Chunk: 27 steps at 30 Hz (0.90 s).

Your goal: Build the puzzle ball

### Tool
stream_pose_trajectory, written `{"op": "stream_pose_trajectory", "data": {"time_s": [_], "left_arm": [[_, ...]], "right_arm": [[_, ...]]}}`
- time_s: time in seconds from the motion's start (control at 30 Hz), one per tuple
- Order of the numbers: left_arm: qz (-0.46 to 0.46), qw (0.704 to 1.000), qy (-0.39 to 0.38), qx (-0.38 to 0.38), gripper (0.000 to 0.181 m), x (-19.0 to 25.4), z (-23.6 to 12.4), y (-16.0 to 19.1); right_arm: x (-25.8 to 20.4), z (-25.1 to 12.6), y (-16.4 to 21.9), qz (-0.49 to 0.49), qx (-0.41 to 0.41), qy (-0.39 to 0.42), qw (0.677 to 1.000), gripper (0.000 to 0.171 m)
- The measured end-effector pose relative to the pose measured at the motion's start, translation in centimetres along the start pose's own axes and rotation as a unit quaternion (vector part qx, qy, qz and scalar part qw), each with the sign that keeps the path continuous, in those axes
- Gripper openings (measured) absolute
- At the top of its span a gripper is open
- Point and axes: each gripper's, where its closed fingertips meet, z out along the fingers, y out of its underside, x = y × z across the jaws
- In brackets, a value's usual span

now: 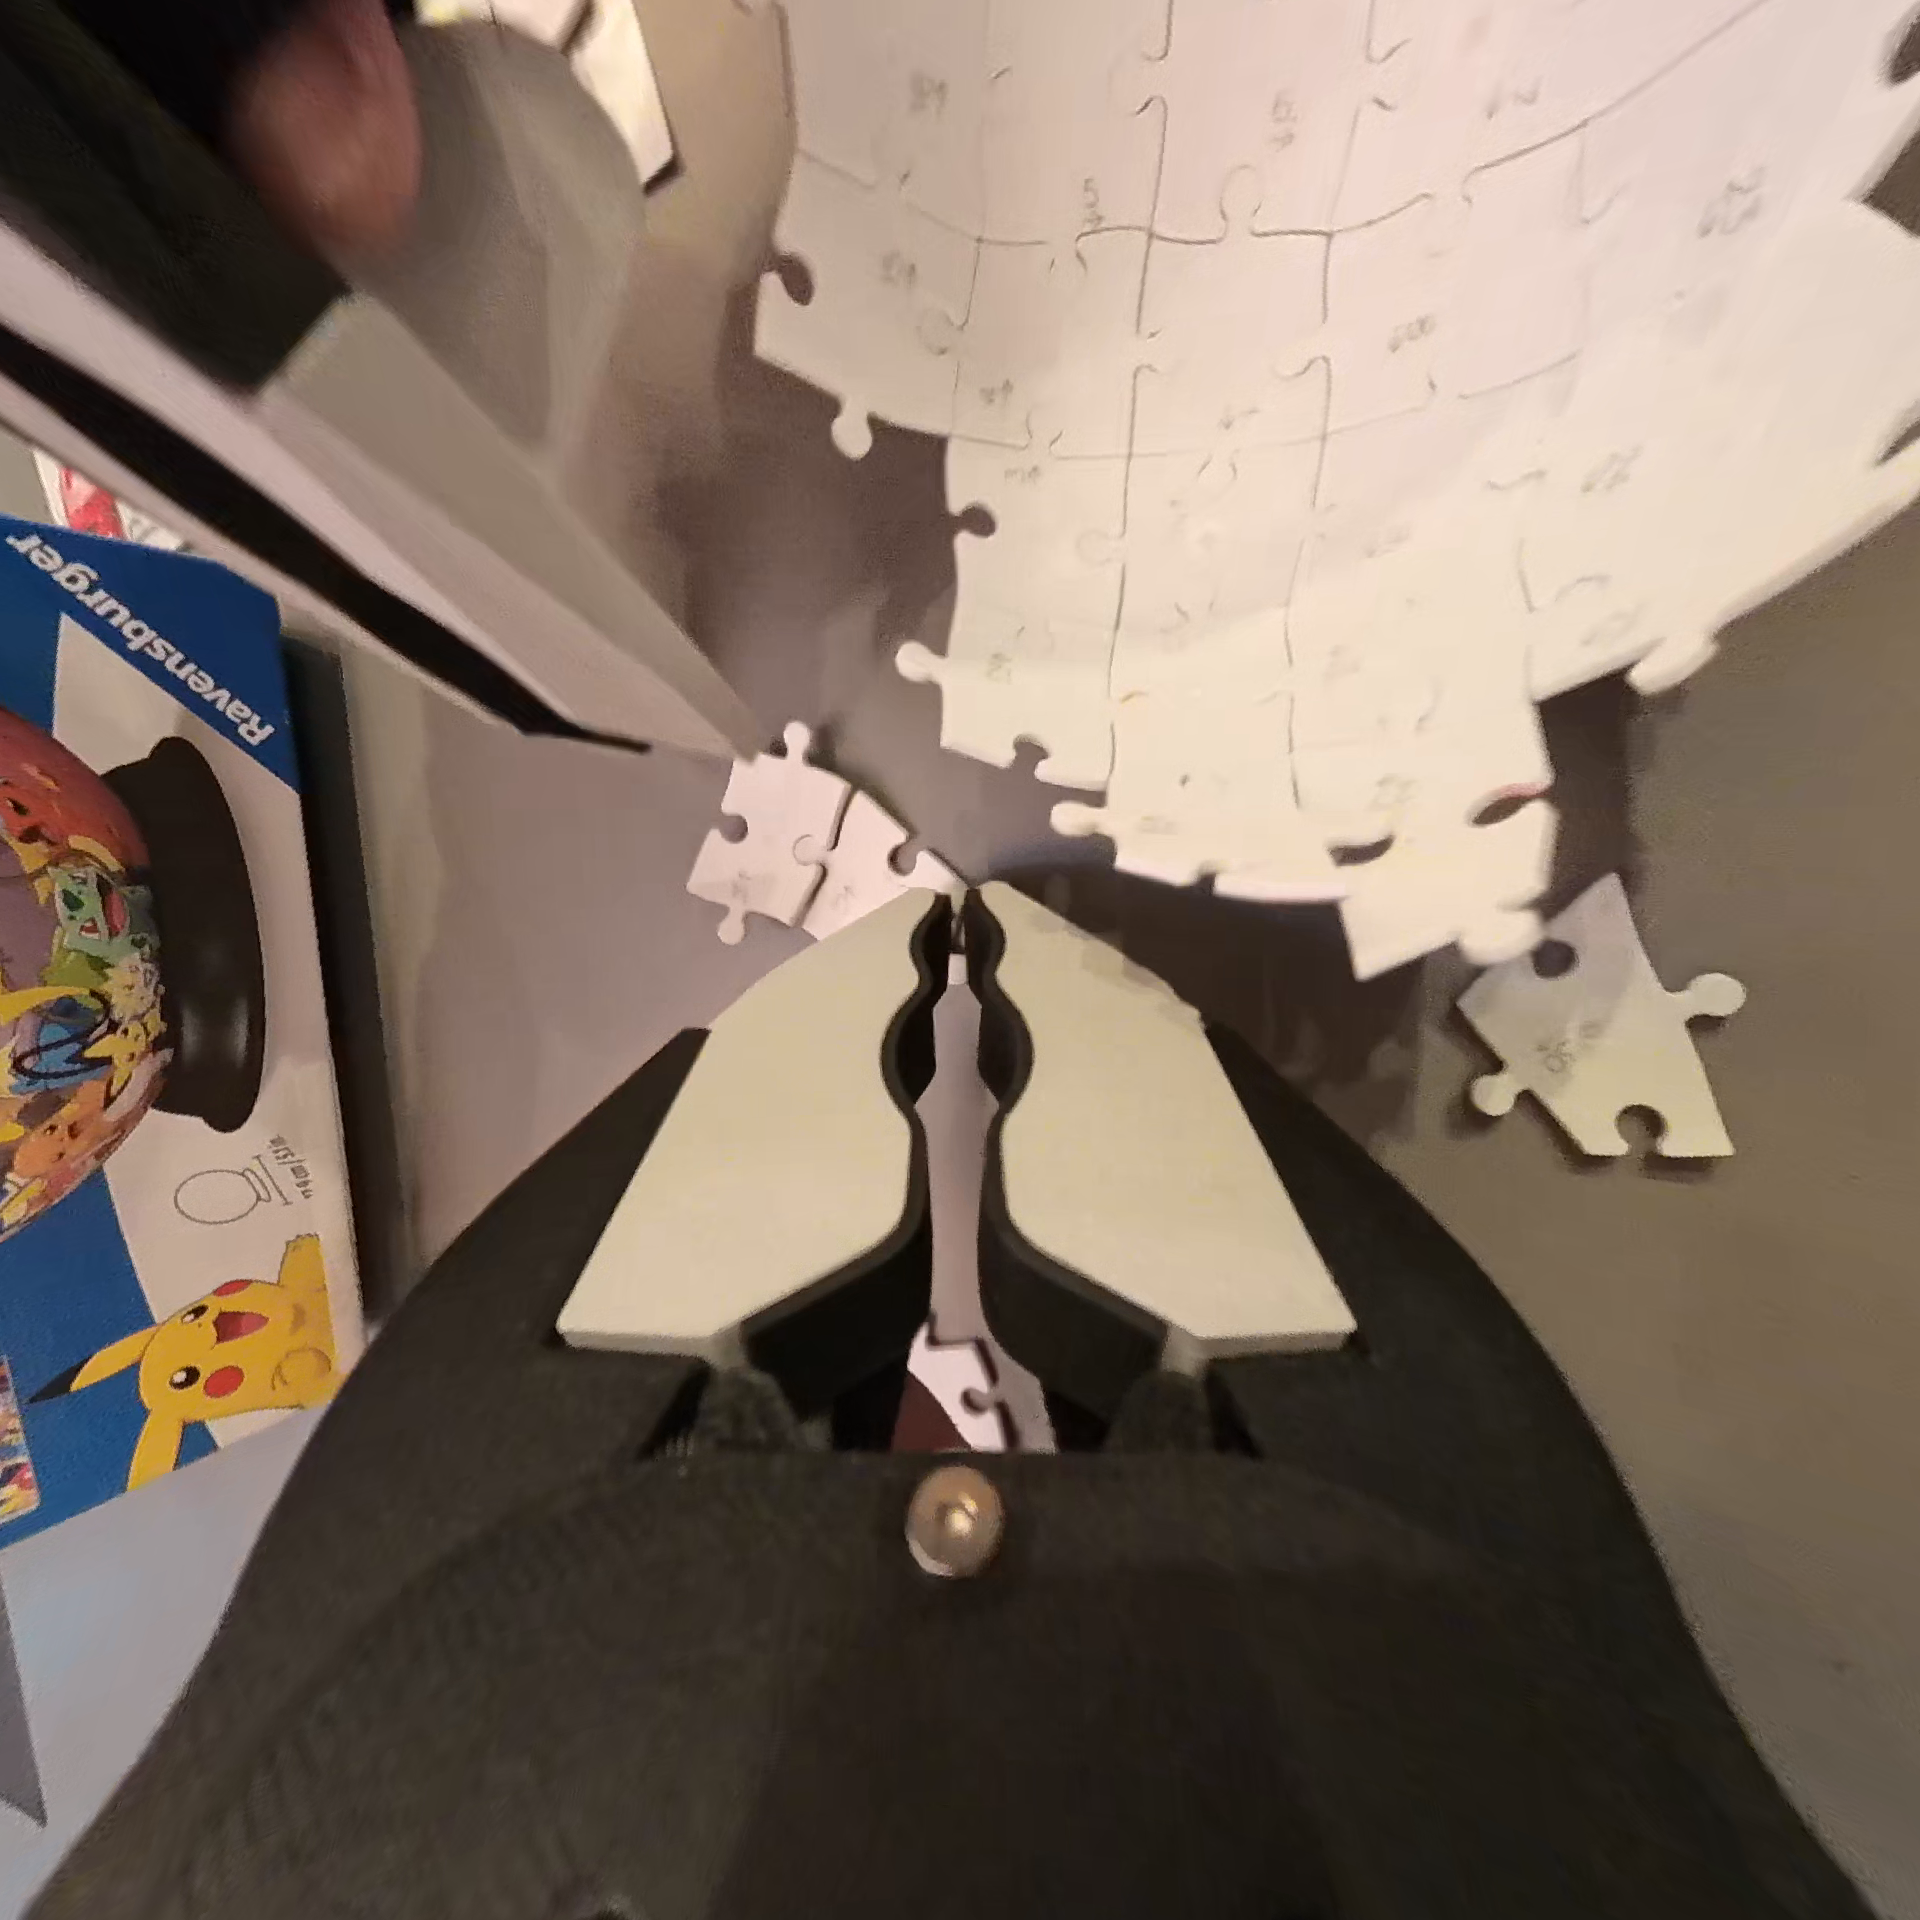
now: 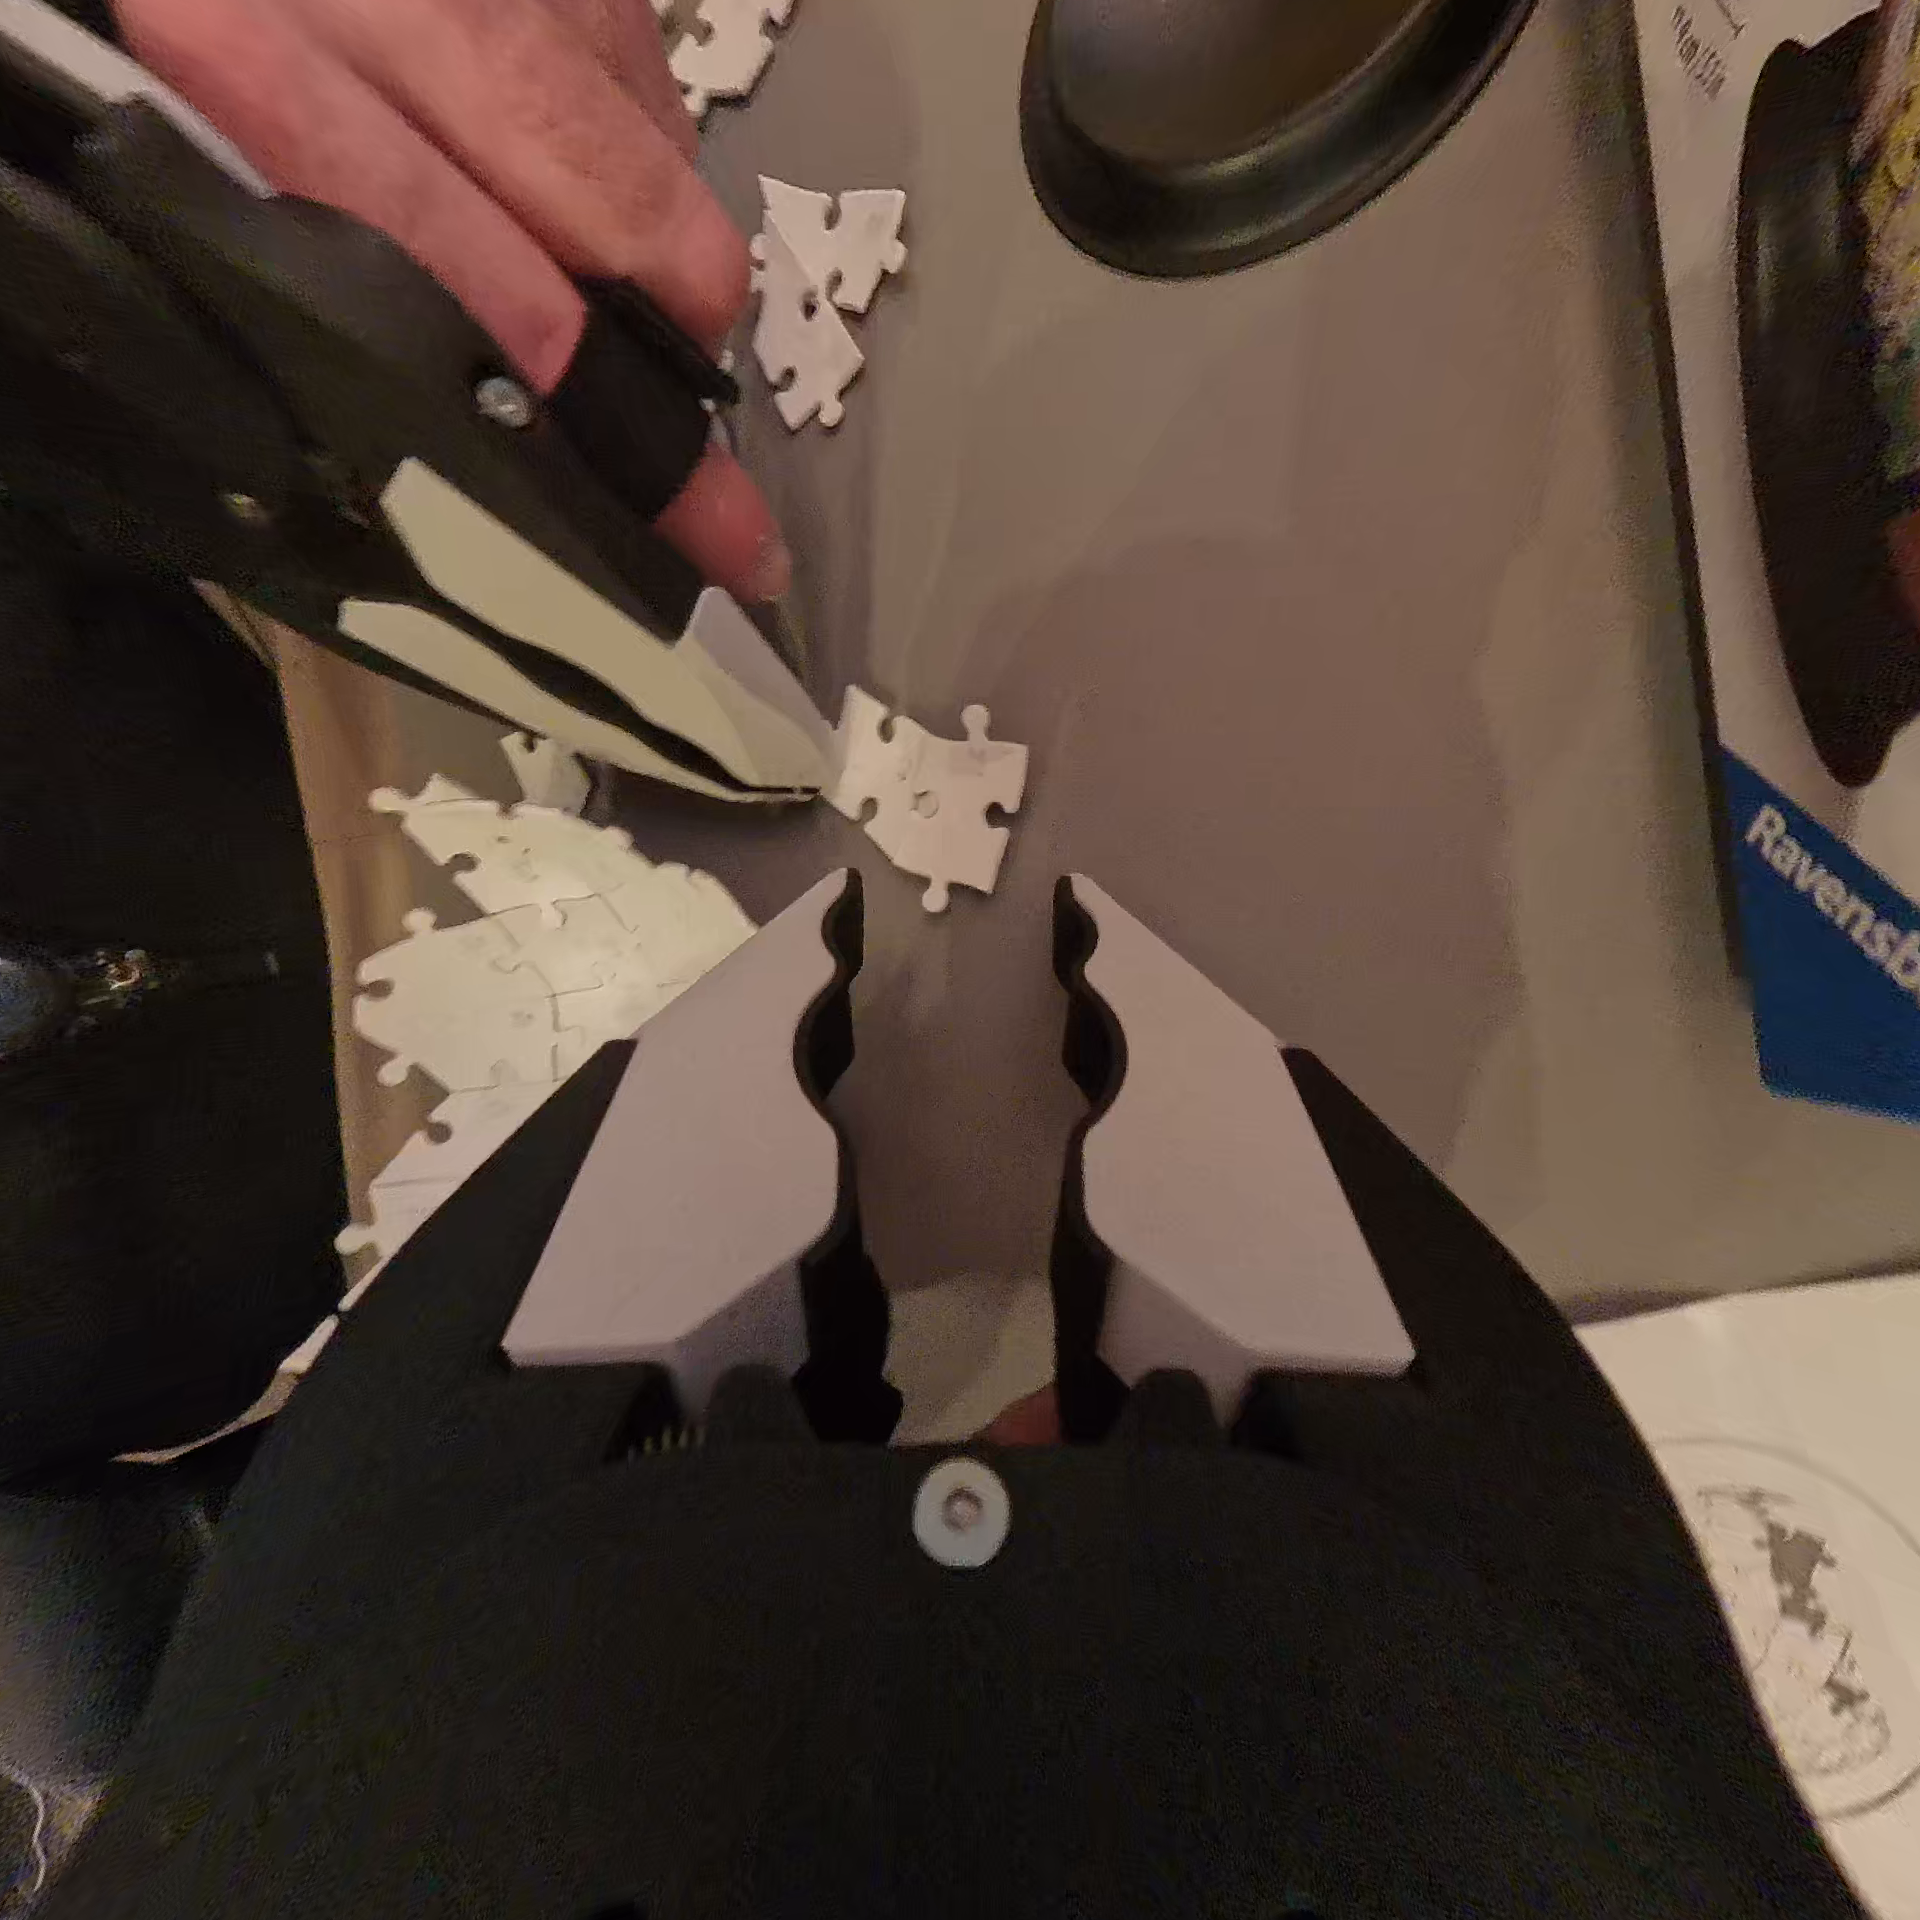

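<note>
A small pair of joined white puzzle pieces (image 1: pixel 795 852) lies on the grey table. My left gripper (image 1: pixel 961 906) is shut on its near edge; in the right wrist view this gripper (image 2: pixel 812 787), held by a hand, pinches the pair (image 2: pixel 930 805) from the left. My right gripper (image 2: pixel 956 894) is open and empty, just short of the pair. One of its fingers (image 1: pixel 468 540) reaches in from the upper left of the left wrist view and ends at the pair's far corner. The large assembled puzzle shell (image 1: pixel 1299 416), white inside up, lies beyond; it also shows in the right wrist view (image 2: pixel 520 966).
A loose piece (image 1: pixel 1590 1049) lies right of the left gripper. The puzzle box (image 1: pixel 135 1039) lies at the left, and at the right in the right wrist view (image 2: pixel 1849 935). A black ring stand (image 2: pixel 1247 125), more loose pieces (image 2: pixel 821 291) and a white sheet (image 2: pixel 1766 1507) lie around. About 6 cm separates my left fingertips from my right. The loose piece (image 1: pixel 1590 1049) is about 9 cm from my left fingertips. It turns up in the right wrist view (image 2: pixel 547 774) as well.
</note>
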Motion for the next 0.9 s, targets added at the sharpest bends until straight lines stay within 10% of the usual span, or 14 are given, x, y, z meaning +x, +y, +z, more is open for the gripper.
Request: {"op": "stream_pose_trajectory", "data": {"time_s": [0.9], "left_arm": [[-0.071,0.997,-0.036,0.017,0.014,-1.9,-0.9,1.4]], "right_arm": [[0.1,1.6,-0.1,-0.005,0.043,-0.011,0.999,0.000]]}}
